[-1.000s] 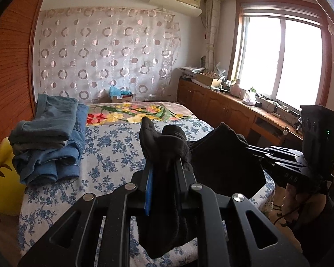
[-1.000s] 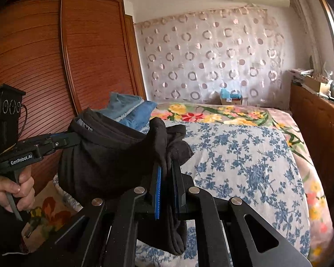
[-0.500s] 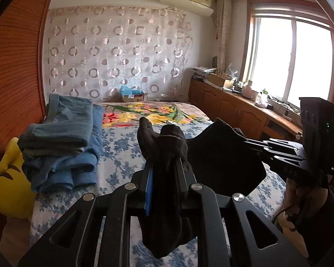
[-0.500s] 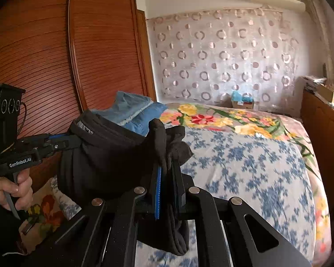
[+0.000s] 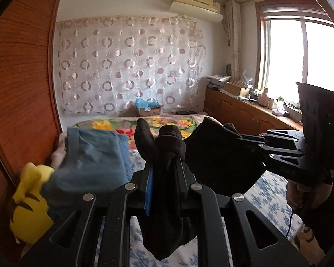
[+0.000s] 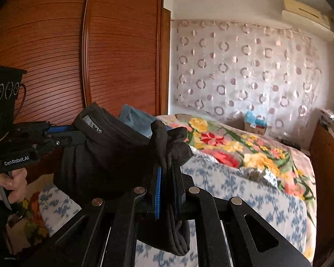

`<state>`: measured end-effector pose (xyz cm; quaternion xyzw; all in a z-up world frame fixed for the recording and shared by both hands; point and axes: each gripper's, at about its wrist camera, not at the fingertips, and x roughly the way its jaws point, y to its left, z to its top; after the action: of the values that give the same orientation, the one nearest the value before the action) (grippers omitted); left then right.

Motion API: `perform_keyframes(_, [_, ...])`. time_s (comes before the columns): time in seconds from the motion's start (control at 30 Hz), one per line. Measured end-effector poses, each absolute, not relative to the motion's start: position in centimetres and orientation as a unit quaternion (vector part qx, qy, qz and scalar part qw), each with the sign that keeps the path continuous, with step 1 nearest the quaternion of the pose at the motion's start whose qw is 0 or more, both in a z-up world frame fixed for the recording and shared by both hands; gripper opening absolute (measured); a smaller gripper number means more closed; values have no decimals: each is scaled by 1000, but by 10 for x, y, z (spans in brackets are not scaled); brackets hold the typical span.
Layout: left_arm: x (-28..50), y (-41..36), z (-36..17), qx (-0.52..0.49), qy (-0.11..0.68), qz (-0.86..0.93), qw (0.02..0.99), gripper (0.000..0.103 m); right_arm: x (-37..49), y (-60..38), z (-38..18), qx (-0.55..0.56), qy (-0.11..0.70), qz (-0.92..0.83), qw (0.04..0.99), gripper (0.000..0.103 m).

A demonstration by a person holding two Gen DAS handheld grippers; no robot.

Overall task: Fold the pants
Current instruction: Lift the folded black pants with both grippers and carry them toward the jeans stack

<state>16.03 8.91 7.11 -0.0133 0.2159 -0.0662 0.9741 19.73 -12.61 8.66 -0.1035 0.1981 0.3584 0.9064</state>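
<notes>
Folded black pants (image 5: 220, 164) hang in the air between both grippers, above the bed. My left gripper (image 5: 164, 162) is shut on a bunched corner of the pants, with cloth sticking up past its tips and hanging down below. My right gripper (image 6: 168, 166) is shut on the other bunched corner of the black pants (image 6: 104, 155). In the left wrist view the right gripper (image 5: 251, 143) reaches in from the right, held by a hand. In the right wrist view the left gripper (image 6: 75, 134) comes in from the left.
A stack of folded blue jeans (image 5: 91, 158) lies at the bed's left side beside a yellow plush toy (image 5: 29, 202) and the wooden wardrobe (image 6: 55, 55). The bed (image 6: 267, 191) has a blue floral sheet and a flowered blanket (image 6: 225, 142). Low cabinets (image 5: 245, 115) run under the window.
Both grippers, still holding the black pants, have moved left and forward toward the blue jeans stack and risen a little; the jeans and plush now appear closer.
</notes>
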Motion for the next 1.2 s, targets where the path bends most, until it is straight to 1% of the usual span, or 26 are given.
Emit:
perform_keyframes(0.2, [180, 120, 81, -11, 206, -41, 978, 17, 238, -105, 97, -111, 180, 370, 904, 8])
perform_keyframes(0.5, [201, 153, 74, -26, 208, -5, 978, 17, 292, -74, 85, -124, 171, 387, 898, 8])
perform_keyframes(0.83, [203, 167, 69, -35, 208, 10, 978, 17, 334, -42, 77, -167, 133, 419, 883, 8])
perform_keyframes(1.2, [200, 179, 60, -62, 208, 23, 976, 17, 369, -17, 64, -198, 123, 454, 860, 8])
